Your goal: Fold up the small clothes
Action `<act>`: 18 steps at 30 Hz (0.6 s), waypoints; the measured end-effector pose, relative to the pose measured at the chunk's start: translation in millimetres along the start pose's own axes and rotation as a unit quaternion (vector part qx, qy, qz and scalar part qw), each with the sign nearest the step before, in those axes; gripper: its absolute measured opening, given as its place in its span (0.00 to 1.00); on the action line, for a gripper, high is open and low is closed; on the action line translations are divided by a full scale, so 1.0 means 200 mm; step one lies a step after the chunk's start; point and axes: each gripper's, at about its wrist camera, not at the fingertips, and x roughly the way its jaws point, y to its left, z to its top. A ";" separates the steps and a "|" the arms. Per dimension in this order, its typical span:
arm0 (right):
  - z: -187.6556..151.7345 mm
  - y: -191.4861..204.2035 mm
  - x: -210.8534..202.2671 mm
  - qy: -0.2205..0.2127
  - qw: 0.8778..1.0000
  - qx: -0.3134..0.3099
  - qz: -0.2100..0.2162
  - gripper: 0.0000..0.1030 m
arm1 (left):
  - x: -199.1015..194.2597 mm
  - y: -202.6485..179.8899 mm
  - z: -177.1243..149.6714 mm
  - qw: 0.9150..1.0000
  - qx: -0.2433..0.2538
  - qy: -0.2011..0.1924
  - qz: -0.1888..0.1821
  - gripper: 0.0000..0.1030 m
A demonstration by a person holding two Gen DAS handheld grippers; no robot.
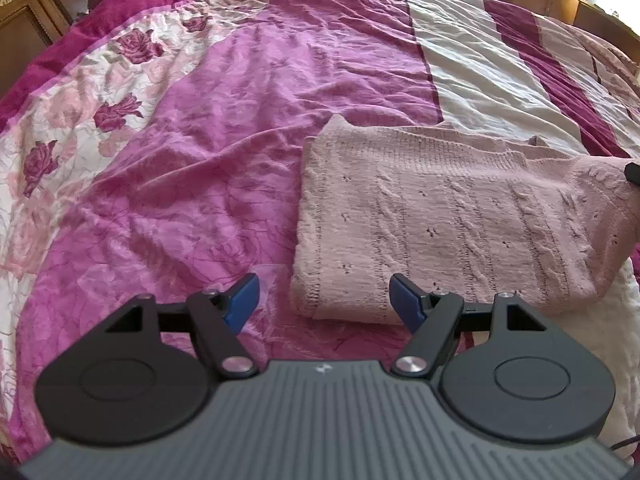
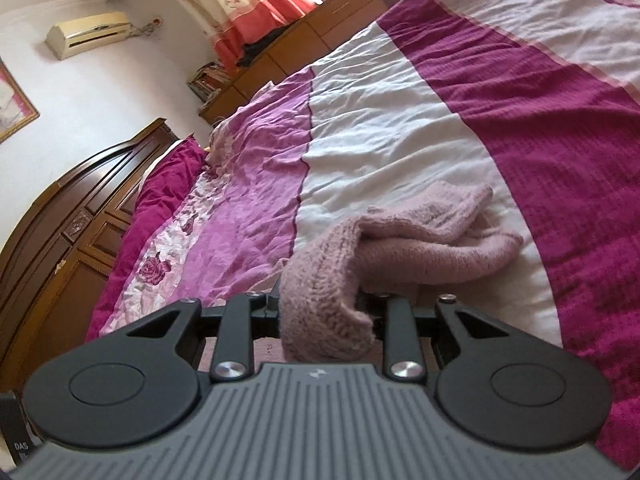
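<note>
A pale pink cable-knit sweater lies folded on the bed, its near left corner between the blue fingertips of my left gripper. That gripper is open and hovers over the corner without touching it. At the right edge of the left wrist view the sweater's end is lifted, with a black tip of the right gripper showing there. In the right wrist view my right gripper is shut on a thick fold of the sweater, which drapes over and hides the fingertips. The rest of the knit trails back onto the white stripe.
The bedspread has magenta, pink, white and rose-print stripes and is wrinkled. A dark wooden headboard and wooden cabinets stand at the bed's edges. A curtain and an air conditioner are on the far wall.
</note>
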 end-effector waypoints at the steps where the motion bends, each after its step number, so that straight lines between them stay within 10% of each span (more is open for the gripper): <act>1: 0.00 0.01 0.00 0.000 1.000 -0.005 0.001 0.29 | 0.00 0.01 0.00 1.000 -0.002 0.001 0.002 0.71; 18: 0.00 0.55 0.13 0.020 0.992 -0.098 0.080 0.27 | -0.02 0.16 0.02 1.000 -0.023 -0.013 0.012 0.71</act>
